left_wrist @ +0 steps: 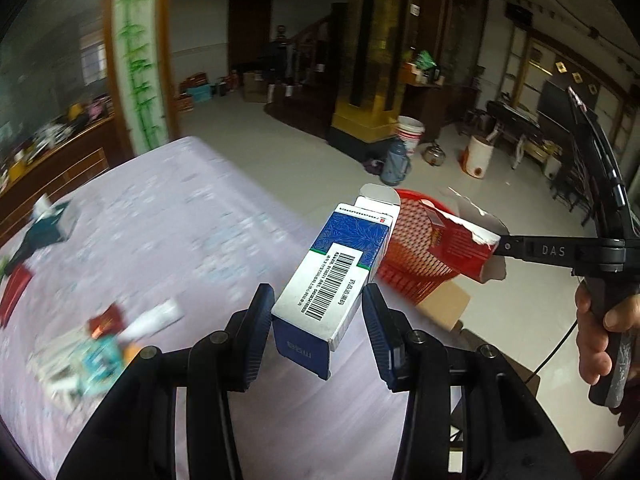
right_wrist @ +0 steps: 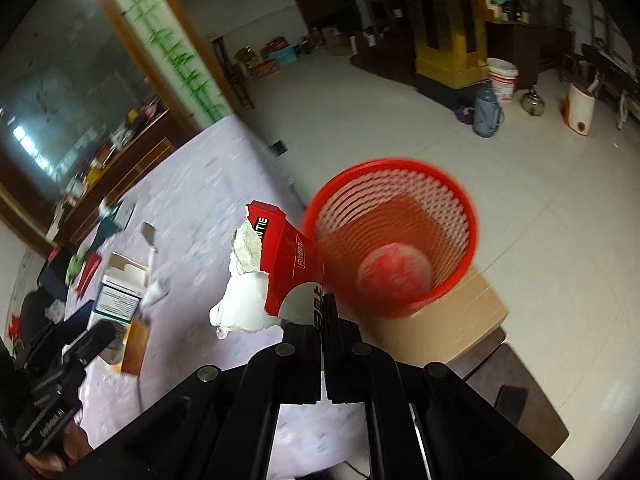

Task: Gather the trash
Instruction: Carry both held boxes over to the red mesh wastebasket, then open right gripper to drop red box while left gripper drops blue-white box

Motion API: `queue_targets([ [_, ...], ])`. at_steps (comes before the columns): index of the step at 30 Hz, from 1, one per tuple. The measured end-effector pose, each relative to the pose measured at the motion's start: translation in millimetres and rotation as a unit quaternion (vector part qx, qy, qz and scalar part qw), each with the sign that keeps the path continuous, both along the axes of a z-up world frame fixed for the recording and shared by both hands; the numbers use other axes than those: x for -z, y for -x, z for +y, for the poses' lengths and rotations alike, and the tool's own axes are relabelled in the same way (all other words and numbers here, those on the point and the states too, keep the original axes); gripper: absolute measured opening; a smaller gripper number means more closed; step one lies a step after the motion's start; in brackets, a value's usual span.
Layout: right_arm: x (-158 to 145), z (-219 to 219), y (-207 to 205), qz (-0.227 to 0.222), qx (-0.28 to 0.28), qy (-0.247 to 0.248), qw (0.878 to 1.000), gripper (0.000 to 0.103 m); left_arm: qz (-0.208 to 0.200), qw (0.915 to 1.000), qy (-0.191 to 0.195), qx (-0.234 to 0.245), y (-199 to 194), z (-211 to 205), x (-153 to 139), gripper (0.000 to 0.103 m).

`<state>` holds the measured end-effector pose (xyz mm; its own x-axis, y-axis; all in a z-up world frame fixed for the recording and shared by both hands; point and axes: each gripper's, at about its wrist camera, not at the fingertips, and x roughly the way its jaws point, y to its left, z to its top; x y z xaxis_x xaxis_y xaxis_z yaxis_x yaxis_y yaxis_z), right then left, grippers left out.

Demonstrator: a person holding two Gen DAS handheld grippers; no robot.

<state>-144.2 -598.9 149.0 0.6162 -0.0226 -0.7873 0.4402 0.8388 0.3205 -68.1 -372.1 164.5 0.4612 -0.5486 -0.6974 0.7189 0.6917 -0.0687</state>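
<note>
A blue-and-white carton (left_wrist: 336, 276) with a barcode label is held aloft, its top flap open, just beside the red mesh basket (right_wrist: 394, 236). A torn red carton (right_wrist: 280, 264) with ragged white edges hangs at the basket's rim. More wrappers (left_wrist: 104, 344) lie scattered farther from the basket.

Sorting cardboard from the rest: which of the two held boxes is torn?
The red box in the right tongs: its white edge is ragged. The blue box in the left tongs is intact.
</note>
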Motion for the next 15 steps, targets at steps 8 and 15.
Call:
queue_targets([
  [8, 7.8, -75.3, -14.9, 0.005, 0.038, -0.016, 0.999, 0.001, 0.018, 0.9993, -0.012, 0.029, -16.2, -103.7, 11.7, 0.045],
  [15, 23.4, -114.3, -35.2, 0.012, 0.058, -0.037, 0.998, 0.002, 0.029, 0.9989, -0.026, 0.025, -34.5, -164.0, 29.9, 0.054],
])
